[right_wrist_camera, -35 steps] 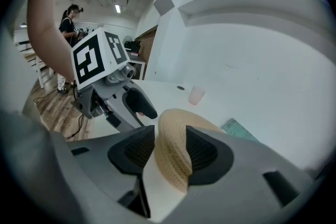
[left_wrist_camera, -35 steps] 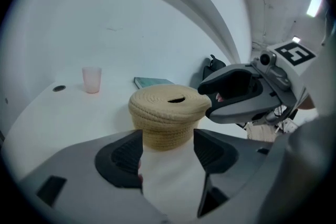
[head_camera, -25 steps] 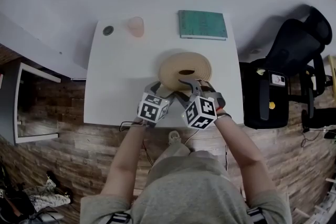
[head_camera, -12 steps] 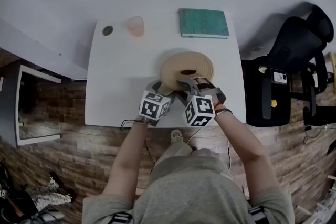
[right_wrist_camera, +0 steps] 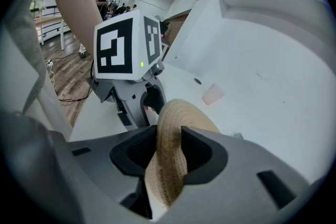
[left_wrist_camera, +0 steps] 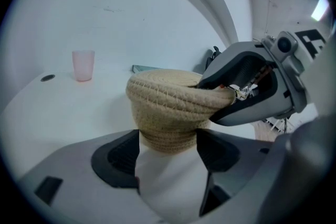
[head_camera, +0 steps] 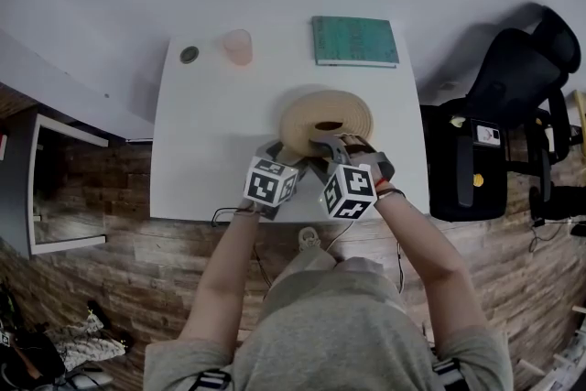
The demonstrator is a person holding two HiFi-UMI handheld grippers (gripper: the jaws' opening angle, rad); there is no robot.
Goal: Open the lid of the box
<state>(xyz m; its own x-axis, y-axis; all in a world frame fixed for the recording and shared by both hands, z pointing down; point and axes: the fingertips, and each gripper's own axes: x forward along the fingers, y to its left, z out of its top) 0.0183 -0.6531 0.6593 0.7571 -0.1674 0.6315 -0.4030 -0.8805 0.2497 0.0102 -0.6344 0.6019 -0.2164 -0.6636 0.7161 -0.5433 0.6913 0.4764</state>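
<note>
Two grippers share the woven box (head_camera: pixel 325 116) at the bench's (head_camera: pixel 206 151) near edge. Our left gripper (left_wrist_camera: pixel 168 136) clamps its fingers on the lower body to steady it. Our right gripper (right_wrist_camera: pixel 169 147), fingers just closing, pinches the lid (right_wrist_camera: pixel 176 113) rim for lifting.

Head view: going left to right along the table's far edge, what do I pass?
small dark disc → pink cup → green book
</note>
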